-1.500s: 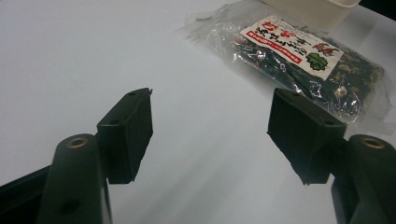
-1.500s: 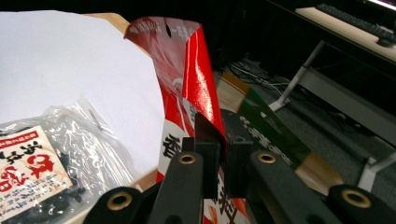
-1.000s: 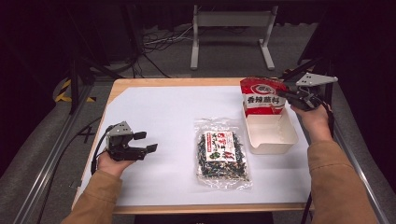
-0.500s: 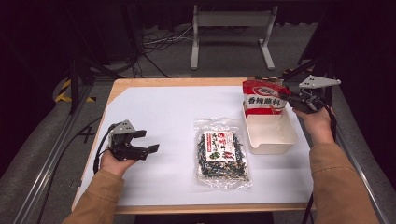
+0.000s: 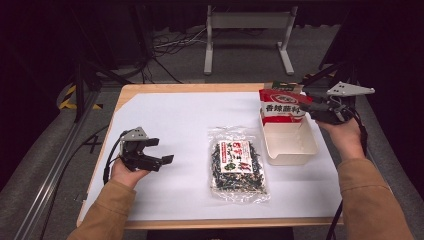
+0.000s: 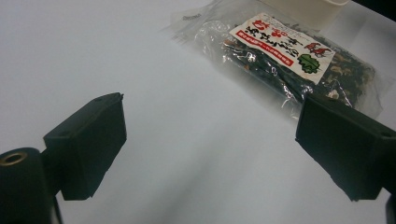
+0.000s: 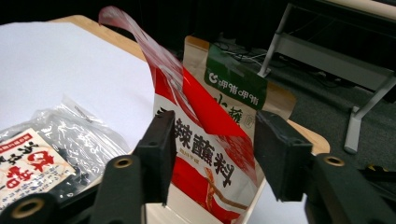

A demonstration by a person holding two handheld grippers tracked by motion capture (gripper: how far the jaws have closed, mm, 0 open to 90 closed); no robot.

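Note:
A red pouch with white lettering stands upright at the far end of a white tub; its torn top strip curls up. My right gripper is just right of the pouch, open. In the right gripper view the pouch's face shows beyond the gap between the gripper's jaws. A clear bag of dark dried leaves lies flat mid-table. My left gripper rests open at the table's left, and its own view has that bag ahead of the gripper.
A tan pouch with a green label stands right behind the red one. White paper covers the wooden table. Cables and a metal stand are on the floor beyond the far edge.
My right gripper has drawn slightly to the right, away from the red pouch, which stays standing in the tub. The left gripper has barely shifted.

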